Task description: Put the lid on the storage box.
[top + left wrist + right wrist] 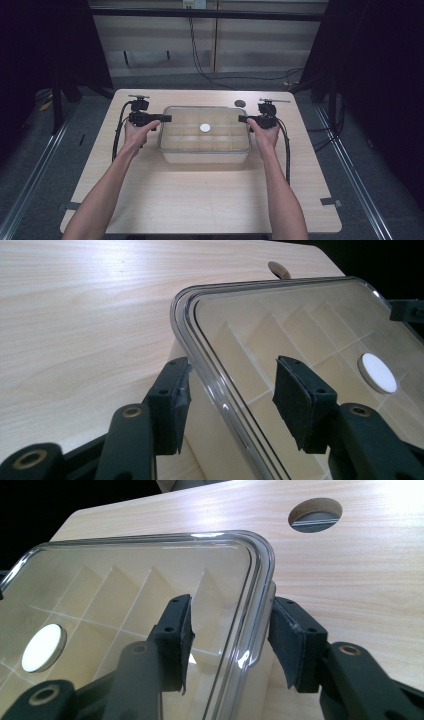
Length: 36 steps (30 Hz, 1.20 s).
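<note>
Lid [205,122], one clear, one white disc [205,128], two claws [161,118] [244,119] astride rim

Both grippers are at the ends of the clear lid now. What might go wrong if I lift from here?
1. The left gripper straddles the lid rim with its fingers apart, not pressing; lifting now would likely leave that end behind.
2. The right gripper looks equally loose, so the lid may tilt or slip.
3. If the lid sits tight, the divided box may rise along with it.
</note>
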Available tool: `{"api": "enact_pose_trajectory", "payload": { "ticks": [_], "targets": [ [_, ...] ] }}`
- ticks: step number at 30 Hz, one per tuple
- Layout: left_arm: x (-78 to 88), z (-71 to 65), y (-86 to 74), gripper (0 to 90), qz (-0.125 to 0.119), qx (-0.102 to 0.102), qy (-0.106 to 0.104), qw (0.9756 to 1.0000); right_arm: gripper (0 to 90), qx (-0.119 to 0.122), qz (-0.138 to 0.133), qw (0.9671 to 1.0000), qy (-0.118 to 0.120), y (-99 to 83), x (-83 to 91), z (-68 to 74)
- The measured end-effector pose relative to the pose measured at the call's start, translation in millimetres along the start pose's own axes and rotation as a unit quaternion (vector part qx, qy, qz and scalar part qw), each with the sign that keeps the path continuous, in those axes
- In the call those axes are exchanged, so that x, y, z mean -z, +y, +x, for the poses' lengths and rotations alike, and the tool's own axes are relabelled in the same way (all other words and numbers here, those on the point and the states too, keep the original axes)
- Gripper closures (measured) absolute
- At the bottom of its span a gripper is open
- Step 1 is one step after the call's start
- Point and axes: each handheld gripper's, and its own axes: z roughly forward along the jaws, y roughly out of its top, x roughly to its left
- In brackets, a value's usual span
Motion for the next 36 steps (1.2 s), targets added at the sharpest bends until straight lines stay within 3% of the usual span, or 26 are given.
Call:
{"api": "enact_pose_trajectory", "payload": {
  "ticks": [1, 3, 4, 10, 15, 17, 20, 26, 28, 36],
  "targets": [
    [1.6, 0.0, -0.2, 46.9, -0.002, 0.002, 0.005, 1.0000, 54.7, 0.005, -0.003, 1.0000, -0.004, -0.2, 1.0, 0.1],
    [5.5, 0.7, -2.1, 47.8, -0.012, 0.006, 0.001, 0.9999, 58.3, 0.038, -0.007, 0.9989, -0.024, 1.6, 4.3, 3.7],
    [6.2, 1.2, -3.3, 54.2, -0.012, -0.001, -0.003, 0.9999, 58.4, 0.045, -0.002, 0.9985, -0.029, 2.6, 5.2, 5.4],
    [7.6, -6.1, -1.1, 65.1, -0.017, -0.022, 0.027, 0.9993, 57.3, 0.008, -0.009, 0.9999, -0.003, -2.4, 5.6, -1.3],
    [7.4, -7.5, 2.1, 65.9, -0.005, -0.027, 0.031, 0.9991, 56.3, 0.012, -0.008, 0.9999, 0.000, -4.3, 7.8, -1.2],
    [8.5, -7.7, 1.6, 65.3, -0.001, -0.031, 0.026, 0.9992, 55.4, 0.017, -0.008, 0.9998, 0.000, -5.0, 8.3, -0.6],
    [12.3, -4.8, -1.7, 61.5, 0.013, -0.028, 0.000, 0.9995, 53.7, 0.016, -0.008, 0.9998, 0.003, -7.3, 9.5, -0.2],
    [21.1, -12.0, -7.5, 48.1, 0.005, -0.041, 0.002, 0.9991, 49.3, 0.028, -0.019, 0.9994, 0.009, -8.9, 17.3, 4.5],
    [25.7, -15.5, -10.1, 42.4, 0.001, -0.049, -0.010, 0.9988, 47.8, 0.034, -0.021, 0.9991, 0.014, -8.8, 20.8, 6.3],
    [37.7, -29.9, -18.3, 40.7, -0.006, -0.067, -0.001, 0.9977, 42.6, 0.063, -0.029, 0.9971, 0.030, -10.4, 40.8, 18.7]
  ]
}}
